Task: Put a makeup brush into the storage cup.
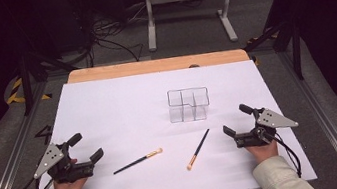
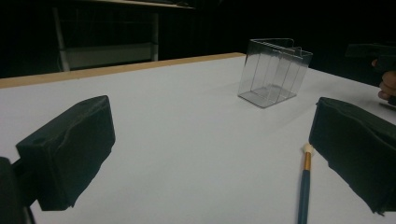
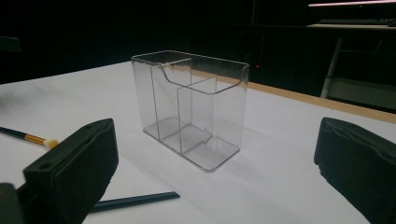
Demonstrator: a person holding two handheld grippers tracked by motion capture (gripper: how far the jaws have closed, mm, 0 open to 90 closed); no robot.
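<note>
Brushes lie loose on the white table between both grippers: left gripper and right gripper stand with jaws wide, holding nothing. One brush lies nearer the left gripper, the other brush nearer the right. Beyond them stands a clear organizer, bare tabletop all round. No writing readable.

Black two-jaw left claw, right claw, grey triangular plates, trailing black cables, beige sleeves

Lab or recording studio. Plain white-topped table with bare wooden far edge on grey carpeted floor. Black curtained surroundings, tangled black cables on floor, white metal stand legs, yellow-black hazard tape, dark metal rails along sides.
</note>
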